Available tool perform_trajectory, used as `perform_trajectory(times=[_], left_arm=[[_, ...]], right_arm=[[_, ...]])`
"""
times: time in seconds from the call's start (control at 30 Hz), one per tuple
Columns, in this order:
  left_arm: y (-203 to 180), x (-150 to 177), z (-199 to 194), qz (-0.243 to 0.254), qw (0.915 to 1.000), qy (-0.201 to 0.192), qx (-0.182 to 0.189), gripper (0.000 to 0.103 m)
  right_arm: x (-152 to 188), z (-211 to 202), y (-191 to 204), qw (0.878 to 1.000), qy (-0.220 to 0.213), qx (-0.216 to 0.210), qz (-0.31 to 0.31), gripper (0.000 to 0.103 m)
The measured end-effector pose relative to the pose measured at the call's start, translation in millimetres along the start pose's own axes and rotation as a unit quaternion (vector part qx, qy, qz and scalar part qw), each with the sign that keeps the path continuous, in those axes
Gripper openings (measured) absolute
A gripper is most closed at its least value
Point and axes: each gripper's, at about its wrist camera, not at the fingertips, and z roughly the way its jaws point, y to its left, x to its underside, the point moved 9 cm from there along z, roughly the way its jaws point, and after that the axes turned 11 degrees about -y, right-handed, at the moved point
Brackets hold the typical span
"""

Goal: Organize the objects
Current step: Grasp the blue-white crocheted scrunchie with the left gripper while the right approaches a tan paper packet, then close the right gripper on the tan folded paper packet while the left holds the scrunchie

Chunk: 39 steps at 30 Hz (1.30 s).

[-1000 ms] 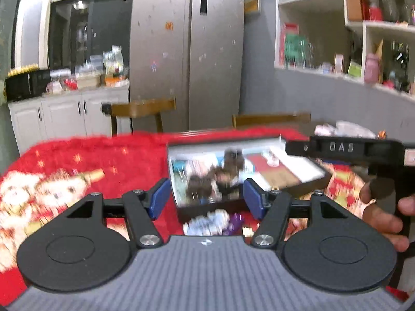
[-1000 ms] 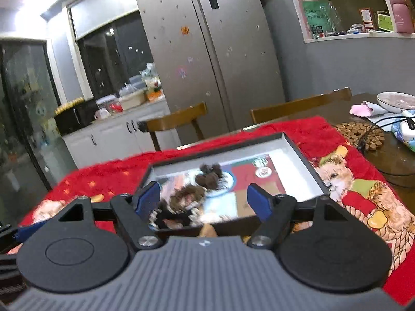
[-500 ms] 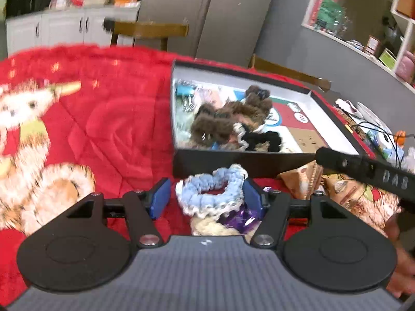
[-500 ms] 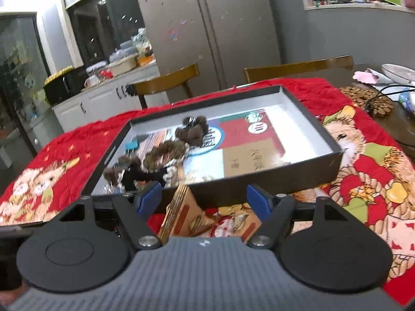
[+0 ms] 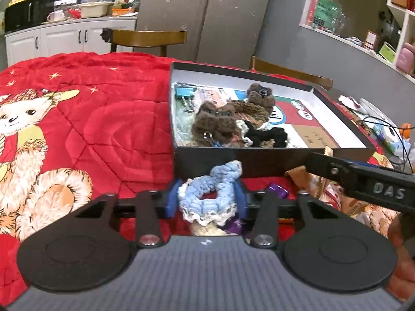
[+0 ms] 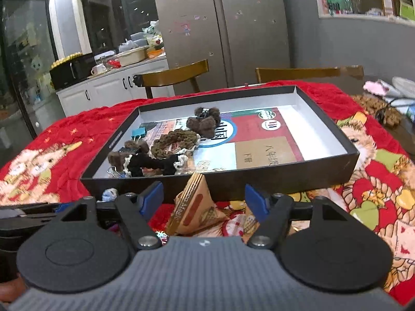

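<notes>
On the red quilted cover (image 5: 109, 129) over the bench sits a shallow black box (image 6: 259, 178), white inside, its long side along the near edge.

Box contents, left half: brown crocheted scrunchies (image 5: 220, 119), one black scrunchie (image 5: 267, 136) with cream trim, a teal binder clip (image 5: 185, 92) at the far left corner, a small metal clip at the near left corner. Right half: bare printed liner in red, tan and blue.

Outside the box, against its near wall: a light blue scrunchie (image 5: 210, 194) with white lace edging, pinched between the blue pads of the left claw (image 5: 206, 200), whose jaws have just been closing onto it; cream and purple items lie under it. A tan triangular snack packet (image 6: 194, 207) lies between the spread jaws of the right claw (image 6: 203, 199), which have just been narrowing, pads clear of it.

Room: steel fridge (image 6: 220, 26), two wooden chairs, white cabinets with a cluttered top, wall shelves.
</notes>
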Motion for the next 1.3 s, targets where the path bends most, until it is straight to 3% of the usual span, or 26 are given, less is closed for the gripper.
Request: perform_trajectory(times=[0.13, 0.23, 0.57, 0.63, 0.87, 1.03, 1.3], left_arm=[[3, 1, -2, -0.011, 0.9999, -0.004, -0.003, 0.032], [5, 0, -5, -0.014, 0.9998, -0.012, -0.007, 0.029], [7, -7, -25, 0.019, 0.9956, -0.075, -0.052, 0.027], [8, -8, -26, 0.021, 0.9952, -0.076, -0.058, 0.027], [11, -6, -25, 0.018, 0.9952, -0.072, -0.063, 0.027], [13, -5, -25, 0.012, 0.9955, -0.068, -0.066, 0.027], [11, -4, -25, 0.018, 0.9951, -0.069, -0.068, 0.027]], right_arm=[[1, 1, 2, 1.0, -0.005, 0.007, -0.022, 0.068], [0, -1, 3, 1.0, -0.008, -0.003, -0.014, 0.067], [2, -10, 22, 0.998, -0.033, -0.038, -0.047, 0.066], [4, -8, 24, 0.997, -0.036, -0.024, -0.07, 0.066], [8, 3, 2, 0.999, 0.003, 0.003, -0.047, 0.064], [13, 1, 12, 0.998, -0.009, -0.012, -0.057, 0.05], [15, 8, 8, 0.998, 0.01, -0.004, -0.056, 0.045]])
